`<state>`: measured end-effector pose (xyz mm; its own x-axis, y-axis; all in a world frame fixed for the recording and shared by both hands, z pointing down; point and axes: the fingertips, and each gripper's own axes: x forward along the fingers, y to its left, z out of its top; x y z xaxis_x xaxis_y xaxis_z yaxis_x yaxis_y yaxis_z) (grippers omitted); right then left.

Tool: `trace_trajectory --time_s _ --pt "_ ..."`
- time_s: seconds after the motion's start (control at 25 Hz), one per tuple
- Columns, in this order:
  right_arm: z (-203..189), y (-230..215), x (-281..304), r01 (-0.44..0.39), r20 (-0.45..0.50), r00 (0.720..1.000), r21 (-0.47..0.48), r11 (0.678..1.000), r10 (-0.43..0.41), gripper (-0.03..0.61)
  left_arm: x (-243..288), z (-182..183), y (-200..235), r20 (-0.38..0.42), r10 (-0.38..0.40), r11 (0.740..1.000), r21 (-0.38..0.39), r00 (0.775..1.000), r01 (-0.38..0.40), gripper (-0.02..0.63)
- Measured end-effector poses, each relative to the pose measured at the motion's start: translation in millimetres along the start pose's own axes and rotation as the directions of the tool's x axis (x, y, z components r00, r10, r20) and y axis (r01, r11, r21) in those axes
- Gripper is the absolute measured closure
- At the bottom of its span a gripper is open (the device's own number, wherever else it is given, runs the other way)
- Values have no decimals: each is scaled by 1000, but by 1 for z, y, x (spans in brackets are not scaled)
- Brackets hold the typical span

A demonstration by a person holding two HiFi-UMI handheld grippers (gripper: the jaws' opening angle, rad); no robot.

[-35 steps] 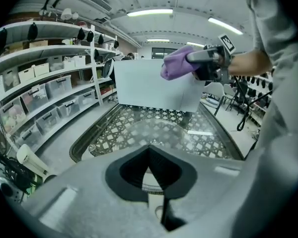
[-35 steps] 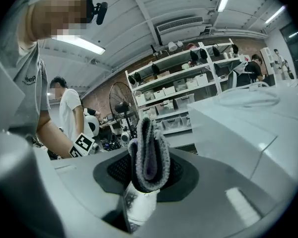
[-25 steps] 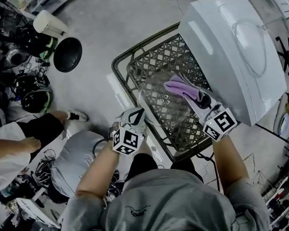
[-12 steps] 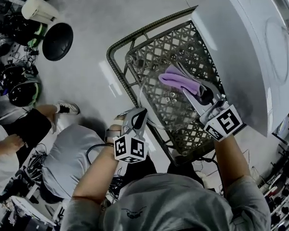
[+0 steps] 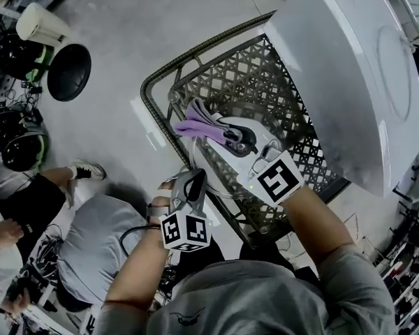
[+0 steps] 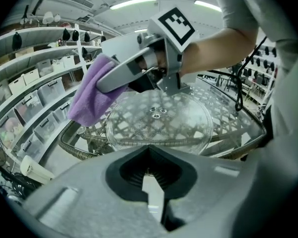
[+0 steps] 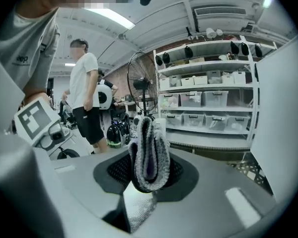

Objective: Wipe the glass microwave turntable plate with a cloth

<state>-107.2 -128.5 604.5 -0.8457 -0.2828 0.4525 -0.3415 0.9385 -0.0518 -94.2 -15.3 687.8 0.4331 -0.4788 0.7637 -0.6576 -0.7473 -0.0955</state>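
Left gripper (image 5: 193, 180) is clamped shut on the near rim of the turntable plate (image 6: 161, 120), steadying it over the basket (image 5: 188, 56). Right gripper (image 5: 225, 132) pinches the folded cloth (image 5: 194, 125) tight and presses it on the plate's far edge.

My left gripper (image 5: 193, 180) is near my body, with the forearm bent in, and its jaws are closed on the near rim of the plate (image 6: 159, 120). My right gripper (image 5: 220, 131) reaches further out and across to the left, and its jaws pinch the folded cloth (image 7: 149, 152).
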Motion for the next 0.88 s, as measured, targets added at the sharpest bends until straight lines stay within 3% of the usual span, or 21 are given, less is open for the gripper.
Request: trace_trajectory --time_s 0.16,0.36,0.88 --pt "-7 -14 23 64 -24 998 -35 997 -65 466 0 2 1 2 4 1000 -6 1000 -4 615" --pt "-40 -31 22 116 -129 984 -78 990 -125 465 3 2 2 4 14 999 -30 1000 -14 615" --pt "-83 -72 -40 231 -235 941 -83 969 -245 465 4 1 3 -11 27 998 -57 1000 -27 615"
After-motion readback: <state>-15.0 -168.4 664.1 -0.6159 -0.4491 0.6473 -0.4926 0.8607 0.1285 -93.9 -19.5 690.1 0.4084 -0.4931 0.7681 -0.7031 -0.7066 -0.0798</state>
